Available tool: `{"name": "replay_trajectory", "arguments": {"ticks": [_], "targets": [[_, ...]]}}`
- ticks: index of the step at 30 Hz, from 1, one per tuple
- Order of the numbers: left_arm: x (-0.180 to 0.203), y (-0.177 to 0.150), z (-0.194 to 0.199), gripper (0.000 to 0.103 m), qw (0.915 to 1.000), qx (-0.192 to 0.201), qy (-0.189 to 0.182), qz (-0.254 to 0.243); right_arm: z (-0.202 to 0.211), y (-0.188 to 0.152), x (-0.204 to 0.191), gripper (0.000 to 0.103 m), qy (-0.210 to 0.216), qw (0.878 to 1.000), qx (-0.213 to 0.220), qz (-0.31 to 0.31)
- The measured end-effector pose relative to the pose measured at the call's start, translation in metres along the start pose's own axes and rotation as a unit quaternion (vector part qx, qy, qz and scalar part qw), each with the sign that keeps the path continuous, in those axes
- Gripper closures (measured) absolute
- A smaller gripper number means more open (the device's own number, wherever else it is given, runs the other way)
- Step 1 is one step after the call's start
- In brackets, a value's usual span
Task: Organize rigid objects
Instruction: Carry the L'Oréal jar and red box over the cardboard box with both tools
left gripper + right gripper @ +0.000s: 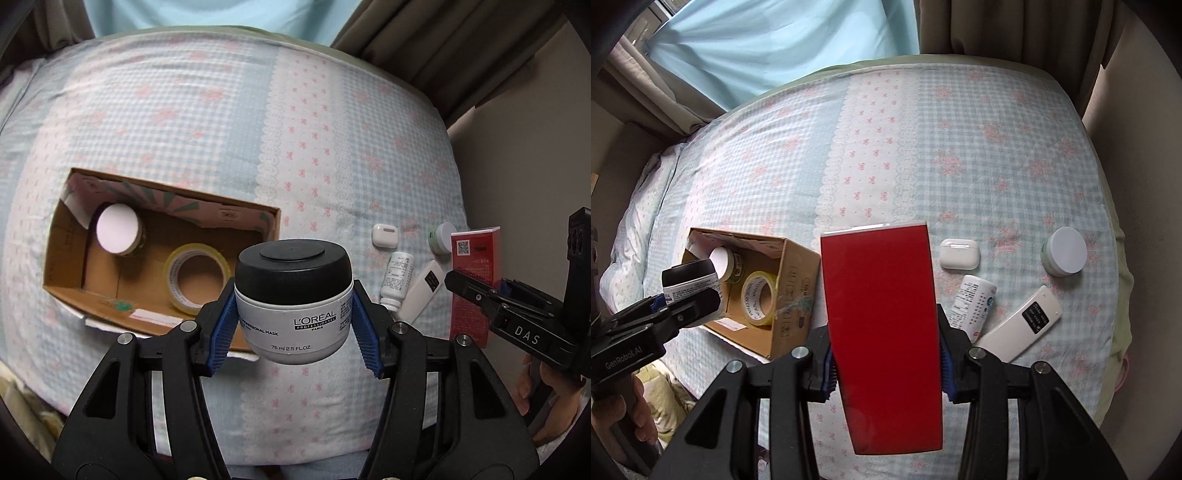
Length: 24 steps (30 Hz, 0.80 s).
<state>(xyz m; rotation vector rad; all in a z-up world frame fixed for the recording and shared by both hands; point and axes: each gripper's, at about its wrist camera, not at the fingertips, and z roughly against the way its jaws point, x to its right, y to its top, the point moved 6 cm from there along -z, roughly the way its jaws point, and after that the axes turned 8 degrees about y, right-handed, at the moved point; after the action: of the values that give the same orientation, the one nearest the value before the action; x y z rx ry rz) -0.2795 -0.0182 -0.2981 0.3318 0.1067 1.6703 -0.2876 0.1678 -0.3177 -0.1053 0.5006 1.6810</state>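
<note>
My left gripper (293, 325) is shut on a grey L'Oréal jar (293, 301) with a black lid, held above the bed just right of the open cardboard box (51, 266). The box holds a white-lidded jar (118, 229) and a roll of yellow tape (197, 277). My right gripper (886, 363) is shut on a tall red box (882, 325), held upright above the bed. In the right wrist view the left gripper (683, 306) with its jar (690, 278) hangs over the cardboard box (790, 291).
On the bedspread to the right lie a white earbud case (959, 253), a small white bottle (973, 304), a white remote (1021, 323) and a green jar with a white lid (1063, 256). Curtains hang behind the bed. A wall stands at the right.
</note>
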Motion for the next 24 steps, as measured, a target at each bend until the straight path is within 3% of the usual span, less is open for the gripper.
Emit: {"name": "replay_trajectory", "arguments": {"ticks": [6, 14, 24], "targets": [[-0.070, -0.006, 0.023, 0.050, 0.9999, 0.009, 0.011, 0.004, -0.002, -0.006, -0.059, 0.064, 0.026, 1.000, 0.005, 0.007], [-0.162, 0.009, 0.032, 0.050, 0.9995, 0.012, 0.015, -0.024, -0.013, -0.010, -0.129, 0.063, 0.018, 1.000, 0.005, -0.014], [-0.235, 0.020, -0.016, 0.050, 0.9962, -0.030, 0.007, -0.081, -0.063, -0.001, -0.196, 0.063, 0.032, 0.996, 0.005, -0.087]]}}
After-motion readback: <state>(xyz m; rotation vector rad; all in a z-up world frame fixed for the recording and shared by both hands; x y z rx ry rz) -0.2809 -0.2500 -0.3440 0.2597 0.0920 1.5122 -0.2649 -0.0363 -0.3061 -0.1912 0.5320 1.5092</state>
